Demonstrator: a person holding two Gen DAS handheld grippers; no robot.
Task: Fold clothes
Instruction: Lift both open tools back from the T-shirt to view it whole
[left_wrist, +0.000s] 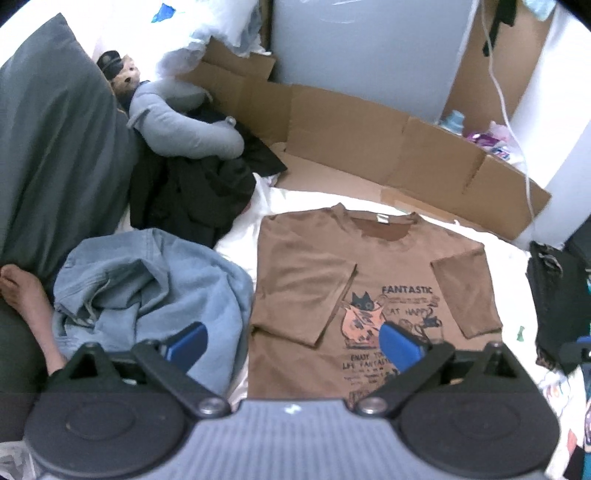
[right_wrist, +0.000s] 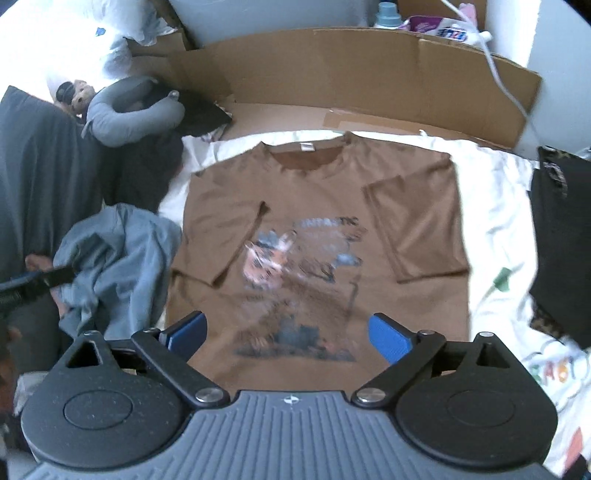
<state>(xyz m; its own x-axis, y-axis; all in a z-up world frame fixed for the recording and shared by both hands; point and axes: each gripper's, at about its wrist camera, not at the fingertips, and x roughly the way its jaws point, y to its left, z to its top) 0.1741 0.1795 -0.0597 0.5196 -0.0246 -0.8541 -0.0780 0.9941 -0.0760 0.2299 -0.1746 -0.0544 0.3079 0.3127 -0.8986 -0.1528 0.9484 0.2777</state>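
Blue-padded left tongs (left_wrist: 293, 345) stand wide apart, nothing between the pads, held above the bed. Blue-padded right tongs (right_wrist: 288, 334) likewise gape, empty, over the lower half of the shirt.

Directly below and ahead of both tongs: brown short-sleeved cotton T-shirt with a cat print and "FANTASTIC" lettering (left_wrist: 306, 266), lying flat, front up, on the white bed sheet (left_wrist: 243, 229). Both sleeves are folded inward onto the chest; collar points away from the tongs. In the right wrist view the print is motion-blurred.

Left of the left tongs, touching the shirt's edge: crumpled pale-blue denim garment (left_wrist: 147, 280). A person's bare foot (left_wrist: 18, 288) shows at the far left, beside the denim.

Right of the tongs, at the sheet's edge: black bag (left_wrist: 554, 295).

Further off, left and ahead: heap of black clothing (left_wrist: 195, 199), then a grey neck pillow (left_wrist: 184, 129) with a small brown plush toy in a dark cap (left_wrist: 123, 74) behind it. A big dark grey pillow (left_wrist: 55, 147) fills the far left.

Farthest, beyond the collar: flattened brown cardboard (left_wrist: 369, 140) against the wall, a white cable (left_wrist: 506, 107) hanging over it.
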